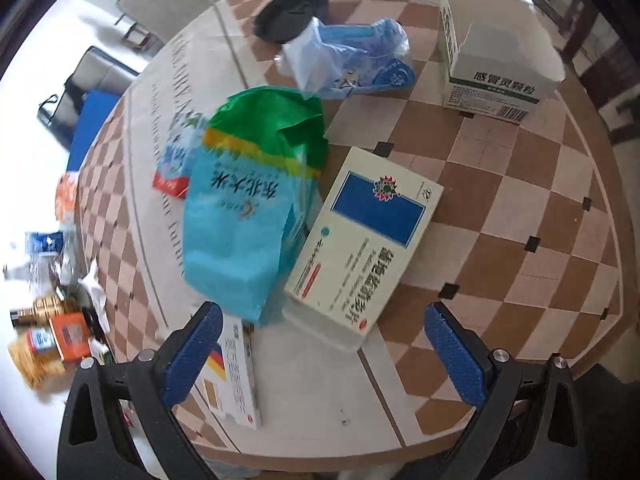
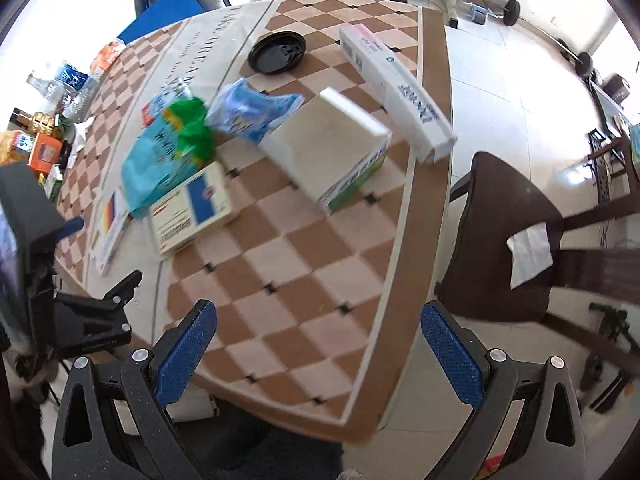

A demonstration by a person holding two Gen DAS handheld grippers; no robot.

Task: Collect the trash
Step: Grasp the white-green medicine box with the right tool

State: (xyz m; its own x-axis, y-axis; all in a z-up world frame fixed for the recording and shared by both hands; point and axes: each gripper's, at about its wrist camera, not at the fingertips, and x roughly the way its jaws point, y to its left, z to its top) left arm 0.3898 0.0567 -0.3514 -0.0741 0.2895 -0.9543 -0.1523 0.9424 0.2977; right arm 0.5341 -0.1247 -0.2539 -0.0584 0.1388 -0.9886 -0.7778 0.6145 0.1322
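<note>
A: So, from the left wrist camera, what do you see?

B: The left gripper [image 1: 320, 344] is spread wide and holds nothing. It hangs over the near edge of the checkered table [image 1: 520, 208]. Just ahead of its fingers lies a flat medicine box with a blue rectangle [image 1: 360, 248]. A turquoise and green plastic bag [image 1: 244, 216] lies touching the box on the left side, partly over it. Under the left finger [image 1: 192, 356] there is a white box with red and yellow stripes [image 1: 236, 384]. Farther away I see a crumpled blue wrapper [image 1: 356, 60], a black round lid [image 1: 292, 16], and a tall white carton with green print [image 1: 496, 56].

A: And from the right wrist camera?

B: The right gripper [image 2: 318, 356] is also released, with empty jaws, above the near corner of the table. The same trash is well ahead of it: the bag [image 2: 160, 156], the flat box [image 2: 192, 208], the wrapper [image 2: 252, 112], the carton [image 2: 332, 148] and the lid [image 2: 278, 53]. A long white box [image 2: 396, 88] lies near the right edge of the table. At the left I see the other gripper [image 2: 96, 308]. A dark chair [image 2: 500, 240] stands to the right, with a white tissue [image 2: 530, 252] on it.
</note>
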